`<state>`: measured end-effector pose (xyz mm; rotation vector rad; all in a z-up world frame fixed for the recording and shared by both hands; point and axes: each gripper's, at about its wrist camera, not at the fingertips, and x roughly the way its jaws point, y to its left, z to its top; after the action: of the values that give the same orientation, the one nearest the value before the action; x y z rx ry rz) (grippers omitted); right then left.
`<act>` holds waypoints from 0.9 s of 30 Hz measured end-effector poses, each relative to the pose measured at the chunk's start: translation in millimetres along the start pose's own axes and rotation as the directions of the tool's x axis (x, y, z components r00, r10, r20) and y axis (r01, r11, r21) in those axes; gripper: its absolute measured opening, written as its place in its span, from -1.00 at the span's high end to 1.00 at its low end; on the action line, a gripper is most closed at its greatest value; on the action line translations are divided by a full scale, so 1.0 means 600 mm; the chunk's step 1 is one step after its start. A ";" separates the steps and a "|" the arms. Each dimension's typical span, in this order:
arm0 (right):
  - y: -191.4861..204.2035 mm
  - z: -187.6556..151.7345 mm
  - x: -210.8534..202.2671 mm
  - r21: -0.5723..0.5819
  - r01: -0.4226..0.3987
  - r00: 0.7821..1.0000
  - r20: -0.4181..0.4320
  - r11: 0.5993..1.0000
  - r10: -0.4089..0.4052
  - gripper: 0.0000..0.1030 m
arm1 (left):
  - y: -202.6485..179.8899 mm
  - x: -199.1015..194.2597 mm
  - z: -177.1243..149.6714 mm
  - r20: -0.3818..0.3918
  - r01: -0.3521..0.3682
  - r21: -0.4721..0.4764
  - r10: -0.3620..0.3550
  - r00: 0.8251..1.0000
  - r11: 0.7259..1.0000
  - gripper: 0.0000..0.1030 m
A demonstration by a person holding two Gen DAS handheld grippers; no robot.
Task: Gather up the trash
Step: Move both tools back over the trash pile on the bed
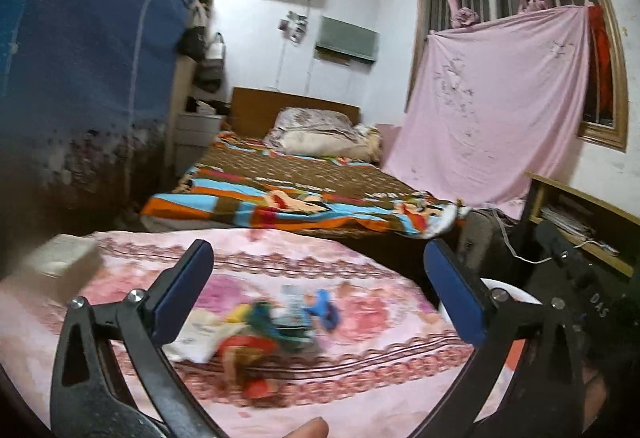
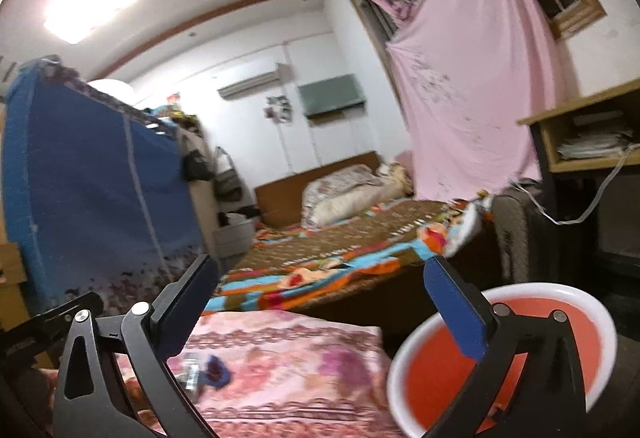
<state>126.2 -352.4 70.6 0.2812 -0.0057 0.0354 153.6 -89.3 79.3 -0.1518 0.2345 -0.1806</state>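
Trash (image 1: pixel 276 334) (blurred) on pink cloth (image 1: pixel 360 270) beyond left gripper (image 1: pixel 318 294), fingers spread, empty.

A bench (image 1: pixel 360 270) under a pink flowered cloth (image 1: pixel 400 322) carries the litter. Near its middle lies a heap of wrappers (image 1: pixel 276 326) (yellow, teal, red and blue, too blurred to tell apart), partly on a white sheet (image 1: pixel 196 338). A pale box (image 1: pixel 60 262) sits at the far left edge. Beyond stands a bed (image 1: pixel 304 174) with a striped brown blanket (image 1: pixel 280 194) and pillows (image 1: pixel 320 134) piled against the headboard.
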 end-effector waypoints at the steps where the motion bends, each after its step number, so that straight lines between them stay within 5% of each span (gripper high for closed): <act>1: 0.010 -0.002 0.000 -0.008 -0.015 1.000 0.003 1.000 0.015 -1.00 | 0.007 -0.005 -0.001 0.008 -0.017 0.000 0.017 1.000 1.000 -0.78; 17: 0.143 -0.040 -0.001 -0.154 -0.251 0.968 -0.067 0.956 0.243 -1.00 | 0.134 -0.087 -0.029 0.136 -0.255 -0.007 0.254 0.958 0.967 -0.78; 27: 0.210 -0.065 0.051 -0.212 -0.329 0.932 -0.229 0.920 0.281 -0.98 | 0.187 -0.059 -0.035 -0.008 -0.253 -0.068 0.253 0.968 0.965 -0.77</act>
<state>152.3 -219.3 68.3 0.0230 0.1405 0.3730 132.6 24.1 47.8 -0.1885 0.2571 0.0816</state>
